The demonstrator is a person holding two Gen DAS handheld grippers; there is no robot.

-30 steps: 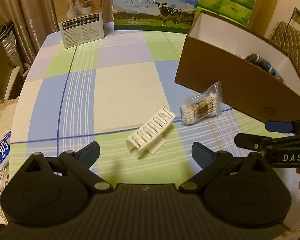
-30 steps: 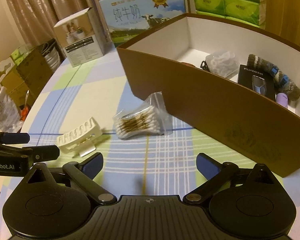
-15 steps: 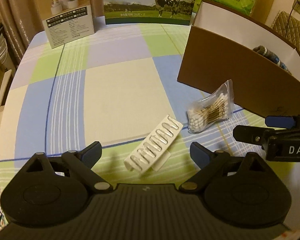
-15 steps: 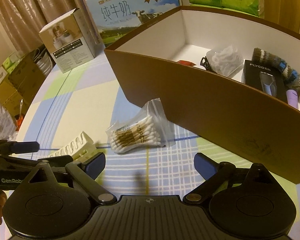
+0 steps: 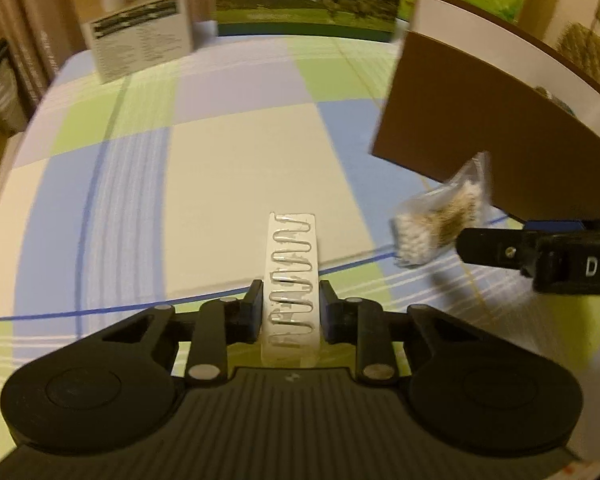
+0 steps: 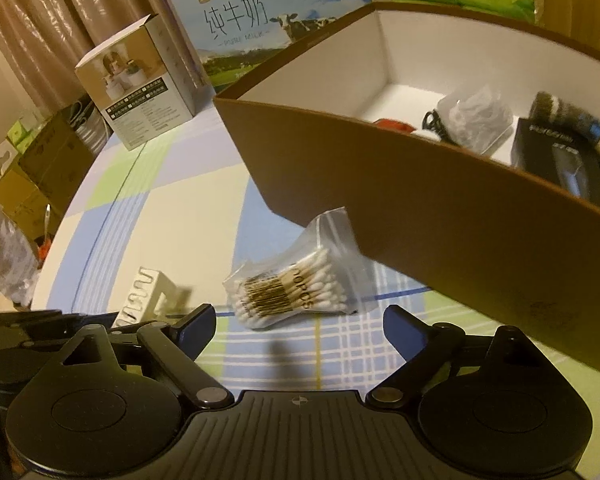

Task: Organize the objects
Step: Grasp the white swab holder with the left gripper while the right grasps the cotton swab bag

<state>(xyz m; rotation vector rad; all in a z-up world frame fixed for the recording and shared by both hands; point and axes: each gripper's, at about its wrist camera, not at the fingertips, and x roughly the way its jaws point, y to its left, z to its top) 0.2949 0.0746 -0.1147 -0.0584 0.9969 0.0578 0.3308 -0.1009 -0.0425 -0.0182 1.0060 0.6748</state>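
Checked tablecloth [image 5: 228, 168] fills your view, blue, green, cream squares. Brown box [image 6: 440, 208], white inside, sits at 2 o'clock, already holding small items. Milk carton [image 6: 260, 28] and smaller product box [image 6: 140, 92] stand at 12 and 11 o'clock. Bag of cotton swabs [image 6: 296, 292] lies on cloth just beside box wall, dead ahead of your right gripper [image 6: 300, 320], jaws spread wide, empty. Your left gripper [image 5: 290, 310] is clamped on white plastic clip strip [image 5: 291, 276], strip pointing to 12 o'clock.
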